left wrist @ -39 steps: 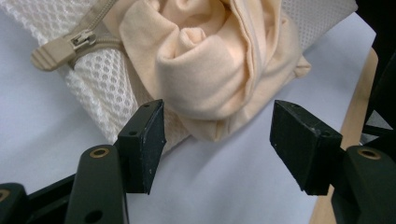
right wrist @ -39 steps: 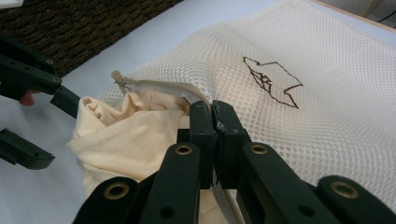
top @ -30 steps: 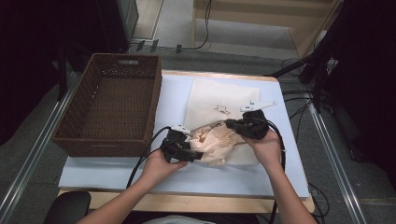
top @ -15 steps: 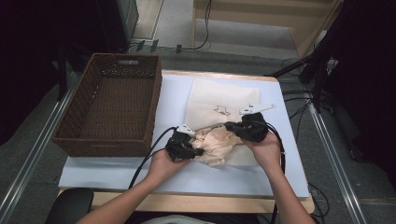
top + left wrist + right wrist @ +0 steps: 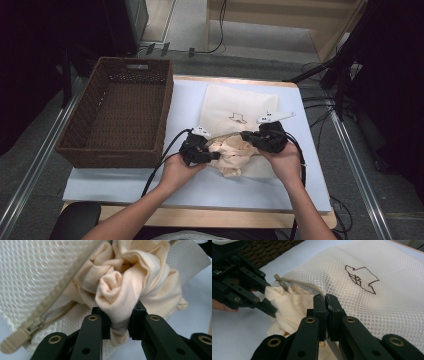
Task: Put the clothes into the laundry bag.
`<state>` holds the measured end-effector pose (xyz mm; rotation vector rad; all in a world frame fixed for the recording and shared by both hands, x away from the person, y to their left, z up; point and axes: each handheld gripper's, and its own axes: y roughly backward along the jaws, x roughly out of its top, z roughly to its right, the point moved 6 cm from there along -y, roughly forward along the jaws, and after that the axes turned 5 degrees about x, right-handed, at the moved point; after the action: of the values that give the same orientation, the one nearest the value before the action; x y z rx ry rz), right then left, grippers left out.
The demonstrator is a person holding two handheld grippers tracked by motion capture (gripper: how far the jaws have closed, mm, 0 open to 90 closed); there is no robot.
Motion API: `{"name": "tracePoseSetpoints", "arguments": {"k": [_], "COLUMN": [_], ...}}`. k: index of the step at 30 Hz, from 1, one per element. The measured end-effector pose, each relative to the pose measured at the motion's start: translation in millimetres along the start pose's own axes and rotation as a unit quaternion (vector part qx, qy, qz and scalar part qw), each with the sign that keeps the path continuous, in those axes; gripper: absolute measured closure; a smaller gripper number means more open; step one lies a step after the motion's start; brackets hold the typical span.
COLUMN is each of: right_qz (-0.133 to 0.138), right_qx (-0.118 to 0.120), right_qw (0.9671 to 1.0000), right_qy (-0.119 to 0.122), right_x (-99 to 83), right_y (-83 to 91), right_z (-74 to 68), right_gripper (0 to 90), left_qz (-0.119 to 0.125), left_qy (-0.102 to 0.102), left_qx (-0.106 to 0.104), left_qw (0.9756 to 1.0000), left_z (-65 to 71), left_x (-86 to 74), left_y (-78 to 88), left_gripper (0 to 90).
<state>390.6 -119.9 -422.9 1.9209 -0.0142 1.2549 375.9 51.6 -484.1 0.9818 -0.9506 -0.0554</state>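
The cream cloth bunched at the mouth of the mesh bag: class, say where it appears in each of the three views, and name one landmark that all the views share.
High view: cream cloth low centre, between the two grippers.
Left gripper view: cream cloth centre, pinched by the jaws.
Right gripper view: cream cloth left of centre, beside the jaws.
Shared landmark: the mesh bag.

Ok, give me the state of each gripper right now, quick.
Left gripper: jaws have just been closing, now shut on a fold of the cream cloth.
Right gripper: shut on the edge of the mesh bag by its zipper opening.
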Motion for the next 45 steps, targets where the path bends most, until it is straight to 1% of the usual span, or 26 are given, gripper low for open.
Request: {"name": "tracePoseSetpoints", "arguments": {"k": [4, 5, 6, 8, 9, 14, 15, 18, 19, 20, 21, 22, 23, 26, 29, 30, 31, 33, 34, 37, 40, 41, 42, 43, 44, 45], "right_qz": [0.004, 0.003, 0.003, 0.003, 0.003, 0.003, 0.004, 0.004, 0.004, 0.003, 0.002, 0.0, 0.0, -0.001, -0.005, -0.007, -0.008, -0.008, -0.01, -0.008, -0.003, -0.003, -0.002, -0.001, 0.0, 0.0], "right_qx": [0.003, 0.004, 0.004, 0.005, 0.005, 0.005, 0.006, 0.006, 0.006, 0.008, 0.007, 0.008, 0.008, 0.009, 0.011, 0.012, 0.013, 0.011, 0.012, 0.011, 0.011, 0.012, 0.012, 0.012, 0.013, 0.011], "right_qw": [1.0, 1.0, 1.0, 1.0, 1.0, 1.0, 1.0, 1.0, 1.0, 1.0, 1.0, 1.0, 1.0, 0.9999, 0.9999, 0.9998, 0.9999, 0.9999, 0.9999, 0.9999, 0.9998, 0.9998, 0.9998, 0.9998, 0.9998, 0.9998], "right_qy": [-0.003, -0.004, -0.004, -0.003, -0.003, -0.003, -0.004, -0.005, -0.005, -0.005, -0.006, -0.005, -0.005, -0.008, -0.011, -0.011, -0.005, -0.006, -0.008, -0.009, -0.014, -0.017, -0.017, -0.016, -0.016, -0.017], "right_x": [0.3, 0.2, 0.3, 0.4, 0.5, 0.6, 0.9, 0.9, 0.8, 0.4, 0.2, -0.4, -0.4, -1.3, -2.2, -2.2, -1.9, -1.8, -2.1, -2.6, -2.8, -3.1, -3.2, -3.2, -3.2, -3.6], "right_y": [1.7, 1.6, 1.3, 1.1, 0.4, 0.5, 1.1, 1.4, 1.4, 0.8, 0.4, 0.1, 0.1, -0.4, -3.3, -3.9, -5.0, -5.8, -6.0, -5.2, -3.3, -2.7, -2.4, -2.3, -2.1, -2.2], "right_z": [-0.2, -0.6, -0.7, -1.0, -1.5, -1.9, -1.7, -1.7, -1.6, -1.1, -0.9, -0.4, -0.4, 0.8, 0.2, -0.5, -1.1, -2.0, -2.2, 0.4, 3.1, 3.3, 4.2, 4.7, 5.4, 6.0], "right_gripper": [89.2, 89.3, 89.3, 89.2, 89.2, 89.2, 89.3, 89.3, 89.3, 89.2, 89.3, 89.3, 89.3, 89.3, 89.3, 89.3, 89.3, 89.3, 89.3, 89.3, 89.3, 89.2, 89.2, 89.2, 89.2, 89.2], "left_qz": [0.002, 0.002, 0.002, -0.001, 0.0, 0.005, 0.007, 0.009, 0.007, 0.003, 0.001, -0.001, -0.001, -0.002, -0.005, -0.007, -0.009, -0.008, -0.01, -0.011, -0.017, -0.016, -0.016, -0.011, -0.013, -0.016], "left_qy": [0.013, 0.014, 0.013, 0.012, 0.007, -0.005, -0.003, -0.004, -0.008, -0.011, -0.008, -0.001, -0.001, 0.009, 0.004, 0.006, 0.008, 0.014, 0.012, 0.012, 0.008, 0.011, 0.009, 0.009, 0.009, 0.012], "left_qx": [0.001, 0.003, 0.003, 0.001, 0.002, 0.01, 0.012, 0.014, 0.015, 0.021, 0.022, 0.02, 0.02, 0.019, 0.021, 0.019, 0.018, 0.011, 0.009, 0.004, -0.005, -0.006, -0.006, -0.009, -0.012, -0.019], "left_qw": [0.9999, 0.9999, 0.9999, 0.9999, 1.0, 0.9999, 0.9999, 0.9999, 0.9998, 0.9997, 0.9997, 0.9998, 0.9998, 0.9998, 0.9998, 0.9998, 0.9998, 0.9998, 0.9998, 0.9999, 0.9998, 0.9998, 0.9998, 0.9999, 0.9998, 0.9996], "left_z": [-0.5, 0.1, 2.7, 4.4, 6.0, 13.1, 14.3, 14.9, 14.2, 10.7, 8.1, 5.6, 5.6, -0.6, -4.1, -5.5, -6.5, -7.5, -7.6, -4.8, -1.5, 0.3, 0.8, 2.4, 2.9, 4.2], "left_x": [10.2, 12.9, 18.1, 20.5, 23.1, 36.0, 39.8, 42.5, 42.9, 42.8, 42.4, 41.7, 41.7, 39.3, 37.3, 36.4, 36.1, 35.7, 35.2, 35.8, 35.7, 35.8, 35.7, 35.5, 35.0, 34.2], "left_y": [-7.9, -9.7, -12.7, -13.8, -14.7, -18.5, -20.6, -23.2, -24.9, -29.0, -30.8, -32.6, -32.6, -36.2, -39.7, -41.1, -41.2, -40.6, -39.1, -32.6, -26.8, -24.8, -23.0, -20.6, -19.2, -18.0], "left_gripper": [76.7, 76.6, 76.6, 76.6, 76.5, 76.4, 76.4, 76.1, 75.7, 75.3, 75.3, 75.3, 75.1, 74.9, 74.1, 73.6, 73.2, 72.0, 71.3, 66.6, 59.1, 54.4, 54.4, 51.6, 48.3, 40.2]}}
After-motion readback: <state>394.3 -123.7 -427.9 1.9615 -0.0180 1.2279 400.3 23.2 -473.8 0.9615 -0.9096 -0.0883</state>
